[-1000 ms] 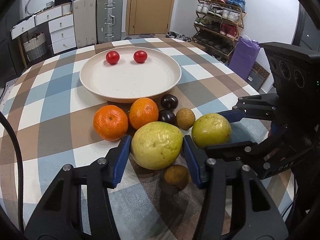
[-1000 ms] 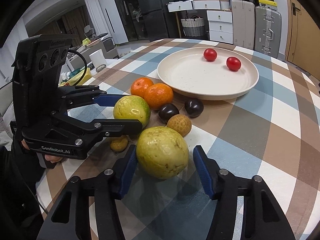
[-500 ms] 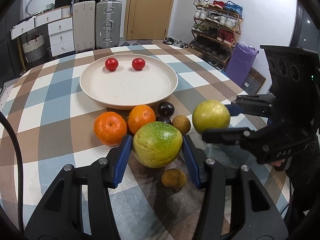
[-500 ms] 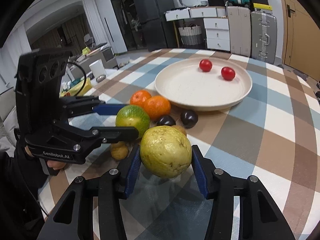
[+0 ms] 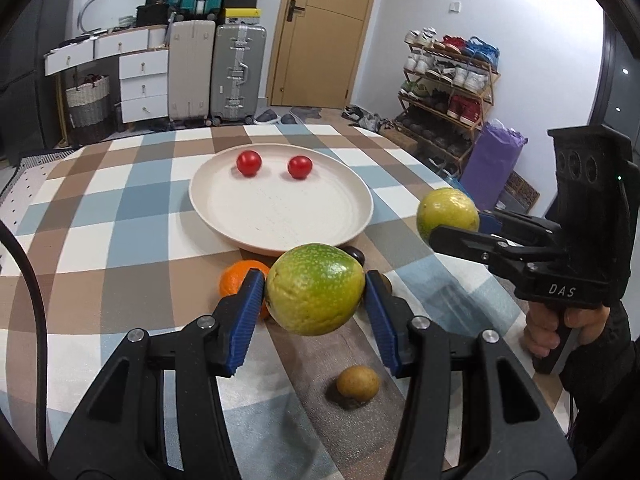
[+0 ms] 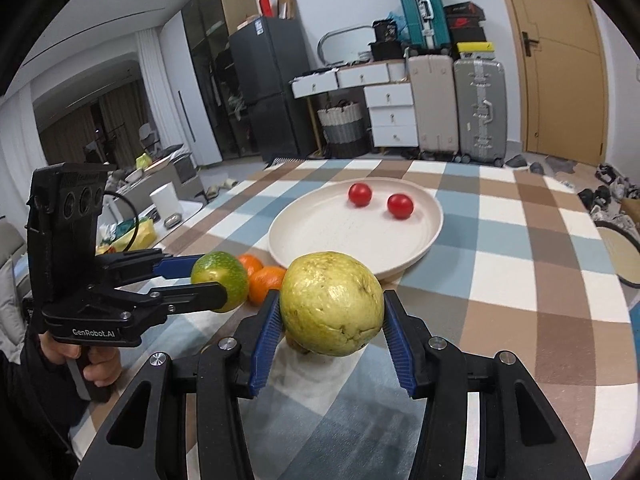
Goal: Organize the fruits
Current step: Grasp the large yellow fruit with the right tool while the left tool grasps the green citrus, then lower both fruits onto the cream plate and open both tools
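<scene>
Two big guavas, both held up off the counter (image 5: pixel 100 264) (checked cloth, blue/brown/white). Green guava (image 5: pixel 315 289): green top w/ pale speckles, yellower low on its left side, smooth-ish. Yellow guava (image 6: pixel 331 303): paler yellow-green, bumpy skin w/ small brown marks.

On the counter: cream plate (image 5: pixel 320 232) toward the far edge, 2 red tomatoes (image 5: pixel 249 163) (image 5: pixel 300 167) near its far rim, apart from each other. Oranges (image 6: pixel 267 283) just beside the plate's near rim; in left wrist view only part of one shows, rest behind green guava and a fingertip. Dark plum (image 5: pixel 356 255) mostly hidden behind that guava, only a sliver seen. Small brown round fruit (image 5: pixel 357 383) alone nearer the near edge; type hard to tell. In right wrist view a bit of brownish fruit pokes out under the yellow guava, can't identify.

Left tongs (image 5: pixel 315 300): about half open, blue ribbed pads pressed on both sides of the green guava, gripping it. Right tongs (image 6: pixel 331 320): same, clamped on the yellow guava at its sides. Each tongs shows in the other's view, fruit at the tips. Both fruits hang in the air short of the plate's near rim.
</scene>
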The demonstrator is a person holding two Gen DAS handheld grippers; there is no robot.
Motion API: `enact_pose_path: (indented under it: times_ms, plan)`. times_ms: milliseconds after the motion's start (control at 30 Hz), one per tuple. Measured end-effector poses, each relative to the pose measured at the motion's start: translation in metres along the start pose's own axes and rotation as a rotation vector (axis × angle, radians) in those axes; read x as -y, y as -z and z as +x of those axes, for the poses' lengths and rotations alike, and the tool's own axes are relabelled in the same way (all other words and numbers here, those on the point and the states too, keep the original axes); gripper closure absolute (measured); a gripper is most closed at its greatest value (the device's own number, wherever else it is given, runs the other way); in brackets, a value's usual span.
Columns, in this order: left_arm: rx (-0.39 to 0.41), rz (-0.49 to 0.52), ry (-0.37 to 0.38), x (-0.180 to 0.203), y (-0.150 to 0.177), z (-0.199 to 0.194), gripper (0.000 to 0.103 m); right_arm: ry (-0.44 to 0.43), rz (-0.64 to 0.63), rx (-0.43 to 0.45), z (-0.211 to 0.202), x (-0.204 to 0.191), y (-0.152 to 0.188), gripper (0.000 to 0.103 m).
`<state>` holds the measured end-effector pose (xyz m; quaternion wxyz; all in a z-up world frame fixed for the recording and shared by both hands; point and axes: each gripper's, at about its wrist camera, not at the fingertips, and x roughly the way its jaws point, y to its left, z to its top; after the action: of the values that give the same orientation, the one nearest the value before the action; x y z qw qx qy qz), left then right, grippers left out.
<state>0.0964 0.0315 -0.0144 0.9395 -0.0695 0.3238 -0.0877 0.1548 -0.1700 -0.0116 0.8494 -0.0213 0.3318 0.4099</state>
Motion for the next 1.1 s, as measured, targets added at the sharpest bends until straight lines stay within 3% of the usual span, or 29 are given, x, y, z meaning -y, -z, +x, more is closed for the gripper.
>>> enact_pose_path:
  times_ms: [267,500,567,633,800,1100]
  plan:
    - [0.066,-0.006,-0.096,-0.002,-0.018,-0.005,0.054,0.015,0.051,0.016,0.007,0.01,-0.013,0.053]
    - [0.096,-0.049,-0.14,-0.013,-0.036,-0.001,0.055,0.023,0.016,0.02,0.015,0.001,-0.03,0.053]
    - [0.108,-0.043,-0.151,-0.014,-0.042,0.001,0.062,0.014,0.01,0.02,0.019,-0.001,-0.036,0.053]
    - [0.12,-0.027,-0.156,-0.013,-0.049,0.002,0.069,0.016,-0.004,0.023,0.023,-0.003,-0.042,0.053]
    - [0.118,-0.028,-0.14,-0.015,-0.058,0.01,0.07,0.014,-0.002,0.026,0.035,0.0,-0.052,0.053]
    - [0.065,-0.041,-0.118,-0.021,-0.047,0.03,0.069,0.032,0.051,-0.001,0.051,0.018,-0.045,0.052]
